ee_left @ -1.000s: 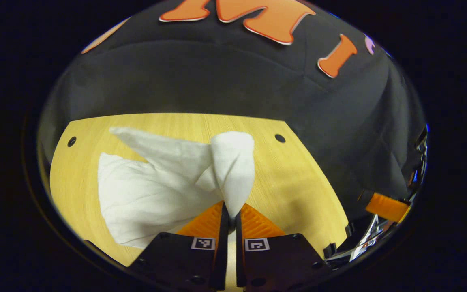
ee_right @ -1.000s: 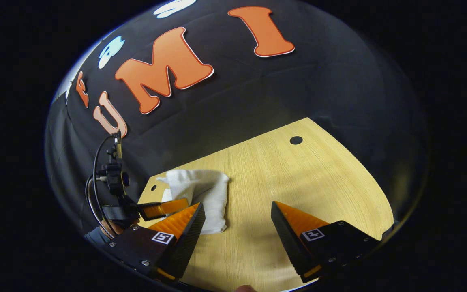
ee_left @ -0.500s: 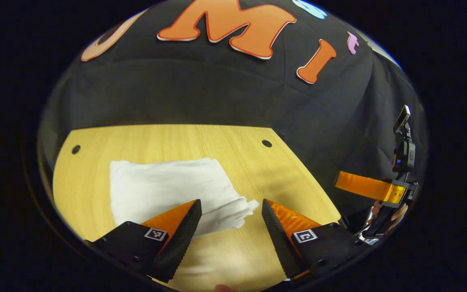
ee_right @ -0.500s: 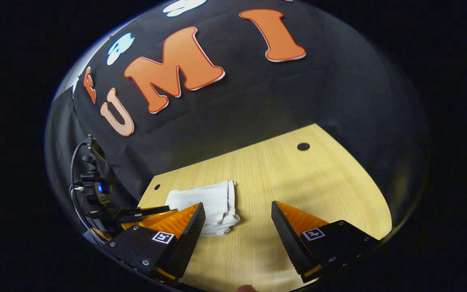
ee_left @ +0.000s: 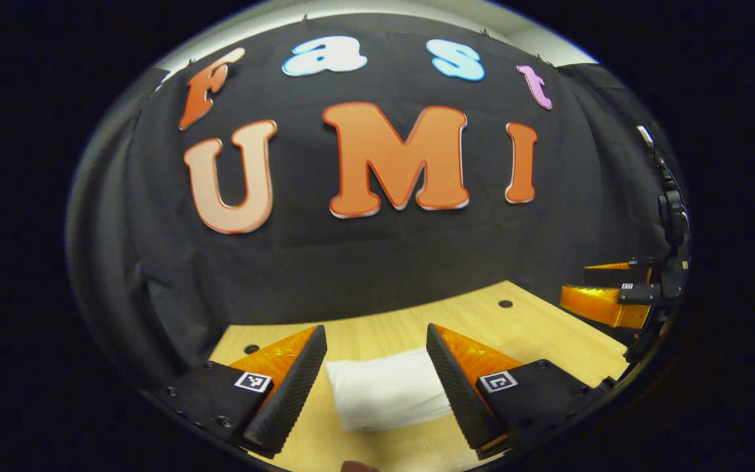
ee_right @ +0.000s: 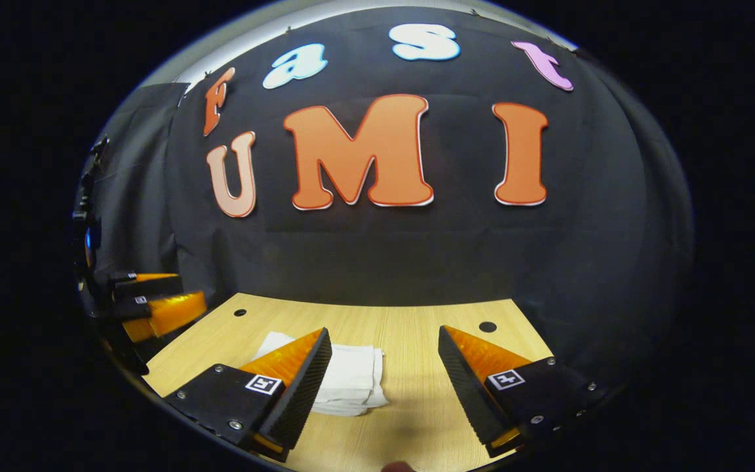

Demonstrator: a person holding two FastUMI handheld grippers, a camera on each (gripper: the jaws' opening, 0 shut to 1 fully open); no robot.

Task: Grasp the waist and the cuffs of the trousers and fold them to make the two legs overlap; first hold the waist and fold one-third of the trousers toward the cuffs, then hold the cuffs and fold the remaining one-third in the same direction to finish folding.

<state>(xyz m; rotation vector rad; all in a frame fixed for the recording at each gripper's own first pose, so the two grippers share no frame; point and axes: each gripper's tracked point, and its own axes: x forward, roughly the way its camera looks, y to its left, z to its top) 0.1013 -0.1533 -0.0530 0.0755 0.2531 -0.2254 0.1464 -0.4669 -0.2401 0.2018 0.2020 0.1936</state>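
Note:
The white trousers (ee_left: 387, 393) lie folded into a small flat packet on the wooden table (ee_left: 535, 328). In the left gripper view my left gripper (ee_left: 374, 380) stands open, raised above the packet, which shows between its fingers with no contact. In the right gripper view the same trousers (ee_right: 351, 380) lie just behind the left finger of my right gripper (ee_right: 384, 383), which is open and holds nothing. The right gripper (ee_left: 613, 295) shows at the right edge of the left gripper view, and the left gripper (ee_right: 154, 305) at the left edge of the right gripper view.
The table (ee_right: 417, 334) has small round holes near its far corners (ee_right: 487, 326) (ee_left: 504, 303). The black cloth wall rises right behind its far edge. Bare wood lies to the right of the trousers.
The left gripper, shut on the cloth a second ago, let it go and opened. The trousers settled into a flat packet. Both grippers lifted and tilted up toward the wall.

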